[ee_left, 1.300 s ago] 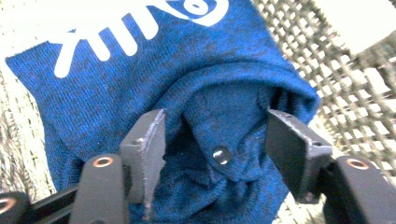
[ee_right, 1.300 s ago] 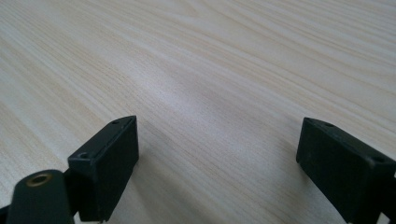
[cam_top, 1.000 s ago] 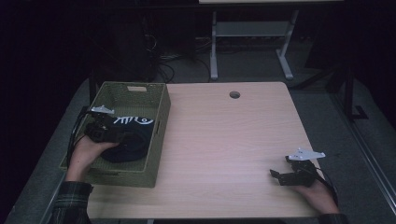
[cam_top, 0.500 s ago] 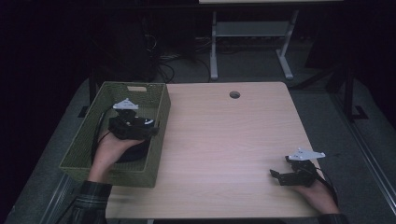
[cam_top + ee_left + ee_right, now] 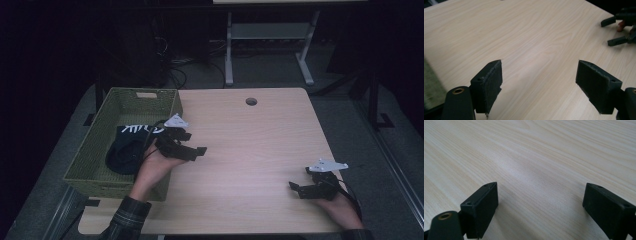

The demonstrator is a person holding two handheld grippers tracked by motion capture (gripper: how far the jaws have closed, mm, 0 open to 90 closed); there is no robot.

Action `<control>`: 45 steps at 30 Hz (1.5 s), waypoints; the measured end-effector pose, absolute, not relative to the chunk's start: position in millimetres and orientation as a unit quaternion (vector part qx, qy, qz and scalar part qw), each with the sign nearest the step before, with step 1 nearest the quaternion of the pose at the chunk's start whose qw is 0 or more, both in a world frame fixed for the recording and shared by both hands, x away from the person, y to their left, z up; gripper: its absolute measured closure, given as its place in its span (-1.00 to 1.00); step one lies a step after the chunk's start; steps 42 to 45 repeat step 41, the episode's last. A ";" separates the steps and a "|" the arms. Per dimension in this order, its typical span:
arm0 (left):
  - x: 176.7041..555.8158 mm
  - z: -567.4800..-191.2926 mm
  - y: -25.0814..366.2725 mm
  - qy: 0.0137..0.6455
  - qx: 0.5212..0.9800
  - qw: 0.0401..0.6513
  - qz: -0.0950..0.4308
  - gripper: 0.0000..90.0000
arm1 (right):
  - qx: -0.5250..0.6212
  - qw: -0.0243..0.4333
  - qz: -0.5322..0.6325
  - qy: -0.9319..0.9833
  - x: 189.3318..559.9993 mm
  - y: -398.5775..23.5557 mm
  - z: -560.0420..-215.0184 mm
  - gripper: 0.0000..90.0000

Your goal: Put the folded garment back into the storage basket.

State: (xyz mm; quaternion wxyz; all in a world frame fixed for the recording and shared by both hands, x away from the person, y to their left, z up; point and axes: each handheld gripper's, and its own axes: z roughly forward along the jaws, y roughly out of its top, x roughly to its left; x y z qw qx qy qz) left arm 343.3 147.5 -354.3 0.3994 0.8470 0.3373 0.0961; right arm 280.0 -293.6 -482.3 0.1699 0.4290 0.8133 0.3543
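Note:
A black garment (image 5: 125, 150) with white print lies in the green woven basket (image 5: 90, 150) at the table's left edge. My left gripper (image 5: 195, 145) hovers just right of the basket over the wooden table (image 5: 250, 130). Its jaws have just been opening and now stand wide, with bare wood between them in the left gripper view (image 5: 539, 67). My right gripper (image 5: 301, 180) rests near the table's front right corner, open and empty (image 5: 540, 192). That right gripper (image 5: 617, 31) also appears far off in the left gripper view.
A round cable hole (image 5: 251, 101) sits near the table's far edge. Beyond the table stand a metal desk frame (image 5: 270, 45) and loose cables (image 5: 185, 62) on the dark floor.
My left hand has swung right, out of the basket and over the table. The black garment stays in the basket. The right hand has not moved.

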 end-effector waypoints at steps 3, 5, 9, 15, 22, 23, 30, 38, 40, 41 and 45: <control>341.4 -365.3 133.7 0.326 0.854 0.394 0.098 -0.56 | 0.429 0.170 0.354 0.813 280.0 -293.6 -482.2 -0.72; 340.3 -372.3 126.5 0.323 0.856 0.392 0.098 -0.58 | 0.429 0.170 0.354 0.813 280.0 -293.6 -482.3 -0.72; 337.6 -385.6 116.3 0.317 0.859 0.387 0.105 -0.61 | 0.429 0.170 0.354 0.813 279.9 -293.6 -482.3 -0.72; 331.3 -410.7 107.0 0.306 0.868 0.380 0.098 -0.62 | 0.429 0.170 0.354 0.813 279.9 -293.6 -482.2 -0.72; 325.2 -441.3 102.5 0.303 0.878 0.356 0.105 -0.63 | 0.428 0.170 0.354 0.814 279.9 -293.7 -482.2 -0.72; 324.7 -444.0 102.3 0.303 0.878 0.355 0.107 -0.63 | 0.428 0.170 0.354 0.814 279.9 -293.7 -482.2 -0.72; 319.6 -462.2 100.5 0.303 0.888 0.333 0.097 -0.64 | 0.427 0.170 0.354 0.814 279.9 -293.6 -482.2 -0.72; 318.4 -467.6 103.6 0.305 0.888 0.332 0.092 -0.65 | 0.427 0.169 0.354 0.815 279.9 -293.6 -482.2 -0.72; 318.4 -467.9 104.1 0.303 0.889 0.330 0.095 -0.66 | 0.427 0.169 0.354 0.815 279.9 -293.6 -482.2 -0.73; 318.2 -468.2 104.3 0.300 0.890 0.330 0.098 -0.67 | 0.428 0.169 0.354 0.814 279.8 -293.4 -482.2 -0.73; 318.2 -468.2 104.3 0.300 0.890 0.330 0.098 -0.67 | 0.428 0.169 0.354 0.814 279.8 -293.4 -482.2 -0.73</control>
